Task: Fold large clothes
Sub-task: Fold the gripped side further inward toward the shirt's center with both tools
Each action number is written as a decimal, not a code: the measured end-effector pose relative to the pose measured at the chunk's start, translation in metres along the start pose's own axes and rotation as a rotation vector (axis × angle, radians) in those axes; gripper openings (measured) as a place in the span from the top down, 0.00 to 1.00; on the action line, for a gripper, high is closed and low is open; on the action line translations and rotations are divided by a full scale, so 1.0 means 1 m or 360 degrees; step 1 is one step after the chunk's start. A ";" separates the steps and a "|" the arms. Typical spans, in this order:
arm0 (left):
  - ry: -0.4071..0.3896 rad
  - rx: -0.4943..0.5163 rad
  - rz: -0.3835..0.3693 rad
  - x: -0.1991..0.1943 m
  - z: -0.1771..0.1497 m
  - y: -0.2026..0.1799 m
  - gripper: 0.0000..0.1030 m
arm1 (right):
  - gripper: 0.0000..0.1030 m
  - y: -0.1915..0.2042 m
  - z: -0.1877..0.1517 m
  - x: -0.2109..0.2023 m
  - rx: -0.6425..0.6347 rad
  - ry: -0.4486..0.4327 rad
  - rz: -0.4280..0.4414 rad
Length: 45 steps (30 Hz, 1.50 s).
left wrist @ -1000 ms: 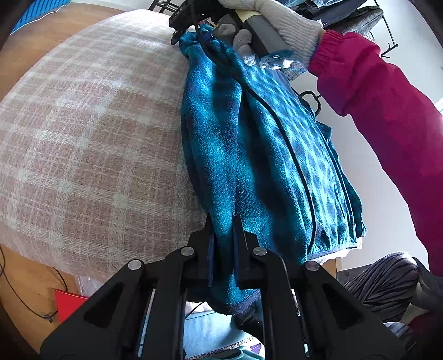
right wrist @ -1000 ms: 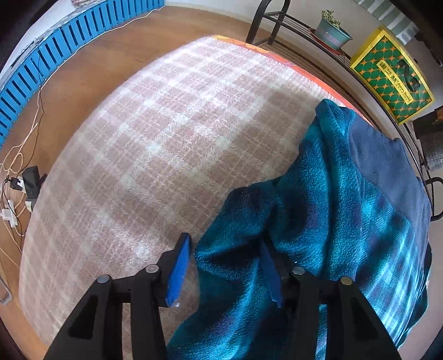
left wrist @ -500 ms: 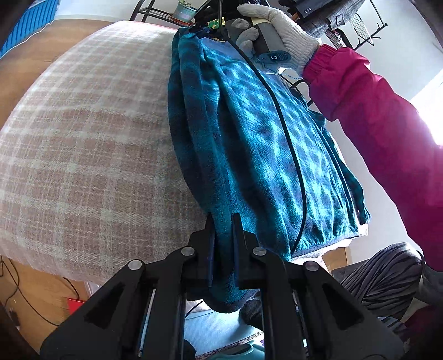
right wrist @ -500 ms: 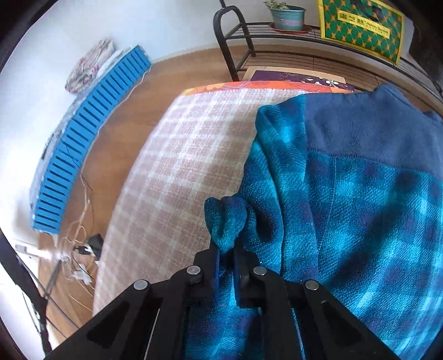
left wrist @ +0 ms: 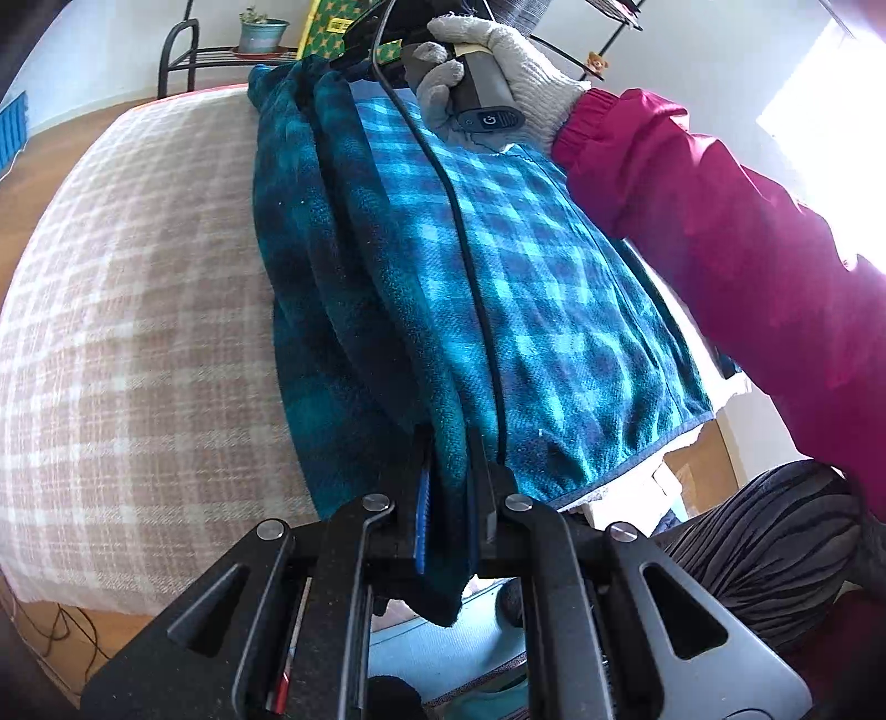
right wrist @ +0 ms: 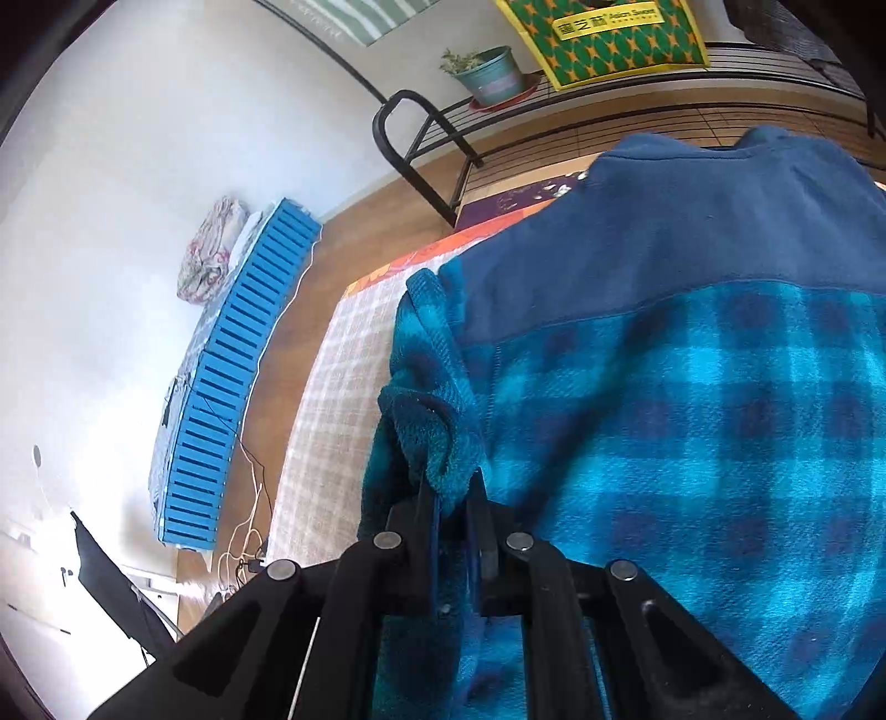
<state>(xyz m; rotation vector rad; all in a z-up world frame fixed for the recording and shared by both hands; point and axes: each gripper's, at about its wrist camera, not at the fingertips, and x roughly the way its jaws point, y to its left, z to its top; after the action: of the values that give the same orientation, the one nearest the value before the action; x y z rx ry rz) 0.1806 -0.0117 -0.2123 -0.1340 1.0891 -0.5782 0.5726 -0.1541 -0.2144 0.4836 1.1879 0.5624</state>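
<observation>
A pink-and-cream plaid-covered surface (left wrist: 138,310) fills most of the left wrist view, with wooden floor (right wrist: 354,221) around it and a white wall behind. On its right half lies the teal plaid fleece jacket (left wrist: 498,288), folded lengthwise so that a darker layer bunches along its left side, and with its hem hanging off the near edge. In the right wrist view its solid navy yoke and collar (right wrist: 692,232) show at the far end. The left gripper (left wrist: 448,487) has its jaws pinching a thick fold of the jacket at the hem end. The right gripper (right wrist: 451,498) has its jaws closed on a rolled bunch of fleece near the shoulder; from the left wrist view it is held by a white-gloved hand (left wrist: 498,66) in a magenta sleeve (left wrist: 720,266). Beyond the surface stands a black metal rack (right wrist: 443,149) carrying a potted plant (right wrist: 487,72) and a yellow-green patterned bag (right wrist: 609,39). A blue slatted panel (right wrist: 232,376) leans along the wall, with cables (right wrist: 249,526) on the floor nearby.
</observation>
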 end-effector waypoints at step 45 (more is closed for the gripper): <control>0.0223 0.0086 -0.0293 0.052 -0.003 -0.017 0.59 | 0.68 -0.033 -0.035 0.001 -0.0117 0.0157 -0.0102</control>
<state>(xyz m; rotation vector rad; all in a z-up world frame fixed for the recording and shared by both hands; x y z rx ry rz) 0.1890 -0.0512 -0.2487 -0.1495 1.2034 -0.7911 0.5447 -0.1763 -0.2465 0.3575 1.2674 0.5777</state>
